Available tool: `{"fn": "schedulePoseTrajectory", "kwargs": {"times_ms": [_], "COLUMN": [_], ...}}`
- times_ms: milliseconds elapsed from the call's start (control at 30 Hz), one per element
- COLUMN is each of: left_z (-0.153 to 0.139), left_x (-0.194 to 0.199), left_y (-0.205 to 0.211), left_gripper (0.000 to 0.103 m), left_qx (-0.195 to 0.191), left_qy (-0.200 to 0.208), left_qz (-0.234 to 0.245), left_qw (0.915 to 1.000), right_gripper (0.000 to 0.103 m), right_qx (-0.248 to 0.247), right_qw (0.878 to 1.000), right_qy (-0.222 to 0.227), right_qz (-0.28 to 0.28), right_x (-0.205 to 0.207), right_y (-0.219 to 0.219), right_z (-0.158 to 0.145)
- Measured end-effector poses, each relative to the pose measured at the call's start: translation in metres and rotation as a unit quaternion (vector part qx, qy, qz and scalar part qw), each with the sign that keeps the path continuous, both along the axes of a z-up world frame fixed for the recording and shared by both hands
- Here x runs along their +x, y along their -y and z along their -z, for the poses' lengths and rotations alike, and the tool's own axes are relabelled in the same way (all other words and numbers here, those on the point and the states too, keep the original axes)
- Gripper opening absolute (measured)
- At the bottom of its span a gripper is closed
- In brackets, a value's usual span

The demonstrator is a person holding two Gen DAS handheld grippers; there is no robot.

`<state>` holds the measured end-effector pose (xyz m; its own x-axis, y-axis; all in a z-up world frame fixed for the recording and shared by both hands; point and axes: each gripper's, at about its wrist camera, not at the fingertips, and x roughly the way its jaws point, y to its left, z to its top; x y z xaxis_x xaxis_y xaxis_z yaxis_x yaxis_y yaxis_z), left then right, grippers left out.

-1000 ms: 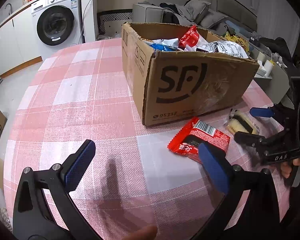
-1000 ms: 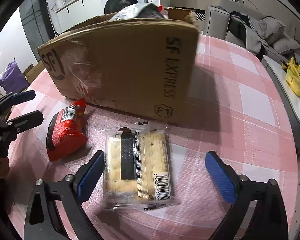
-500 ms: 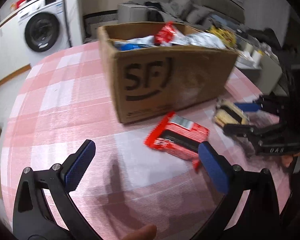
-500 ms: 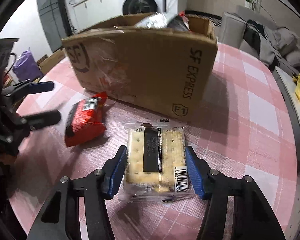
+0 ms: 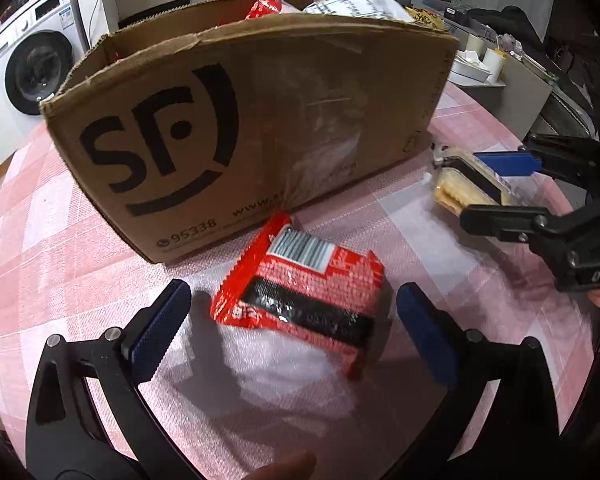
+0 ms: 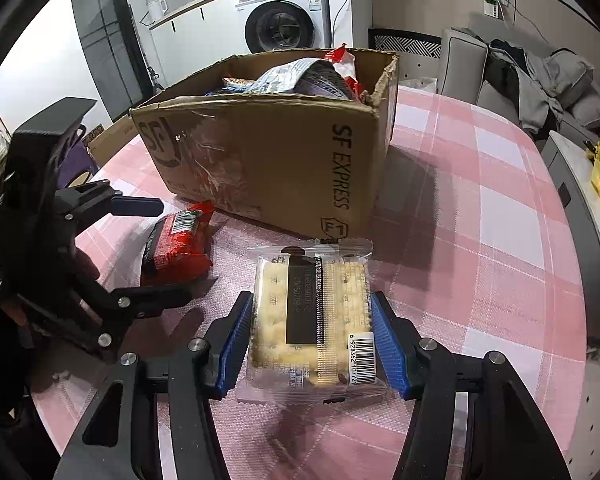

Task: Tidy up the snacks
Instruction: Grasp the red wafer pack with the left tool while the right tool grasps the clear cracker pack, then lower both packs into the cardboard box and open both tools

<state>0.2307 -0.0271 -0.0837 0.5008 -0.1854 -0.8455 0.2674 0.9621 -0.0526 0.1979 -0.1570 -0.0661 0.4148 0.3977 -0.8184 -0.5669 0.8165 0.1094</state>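
Here, the cardboard box hides most of its snacks from you. The red packet, barcode up and slightly blurred, lies on the checked tablecloth between your left gripper's wide-open fingers, untouched. Your right gripper has just closed, clamping the clear cracker pack in front of the box.

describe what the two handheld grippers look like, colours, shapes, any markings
Both grippers are alike. The left gripper and right gripper each have a black frame that forks into two angled arms, joined with silver bolts. The fingers carry ribbed blue pads. In the left wrist view the right gripper's body bears raised lettering that reads "DAS". No cables or sleeves show.
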Motion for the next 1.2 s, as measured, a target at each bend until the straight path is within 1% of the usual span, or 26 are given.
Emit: {"fn": "schedulePoseTrajectory", "kwargs": {"times_ms": [67,200,233,333,533,600,733,900,967,1067,1200], "left_z": [-0.001,-0.005,-0.006,-0.009,-0.021,-0.032,-0.051,-0.086,-0.099,-0.116,-0.136], "left_x": [0.003,0.001,-0.001,-0.010,-0.026,-0.035,-0.058,-0.076,-0.079,-0.077,-0.075], "left_y": [0.000,0.001,0.002,0.008,0.002,0.003,-0.021,-0.038,-0.048,-0.055,-0.063], "left_gripper": [0.092,0.057,0.053,0.049,0.048,0.048,0.048,0.048,0.048,0.048,0.048], "left_qx": [-0.010,-0.034,-0.036,-0.030,-0.044,-0.048,-0.067,-0.081,-0.087,-0.093,-0.093], "left_qy": [-0.003,0.013,0.016,0.031,0.043,0.050,0.073,0.106,0.116,0.122,0.138], "left_qz": [0.003,0.026,0.030,0.035,0.019,0.016,0.013,-0.008,-0.020,-0.033,-0.036], "left_qw": [0.9999,0.9990,0.9988,0.9985,0.9979,0.9974,0.9950,0.9910,0.9892,0.9876,0.9855], "right_gripper": [0.059,0.059,0.059,0.059,0.059,0.059,0.059,0.059,0.059,0.059,0.059], "right_qx": [0.001,0.004,0.004,0.000,0.003,0.005,0.010,0.028,0.036,0.064,0.068], "right_qw": [1.000,1.000,1.000,1.000,1.000,0.999,0.998,0.997,0.996,0.994,0.992], "right_qy": [0.001,0.005,0.006,0.012,0.025,0.031,0.054,0.077,0.083,0.085,0.096], "right_qz": [0.001,0.005,0.006,0.008,-0.003,-0.008,-0.004,0.012,0.020,0.031,0.045], "right_x": [0.000,0.000,0.000,-0.002,-0.012,-0.016,-0.023,-0.029,-0.031,-0.033,-0.029], "right_y": [0.002,0.004,0.004,0.004,-0.003,-0.005,-0.006,-0.002,0.000,0.005,0.008], "right_z": [-0.002,-0.007,-0.007,-0.010,-0.020,-0.025,-0.040,-0.059,-0.066,-0.075,-0.091]}}
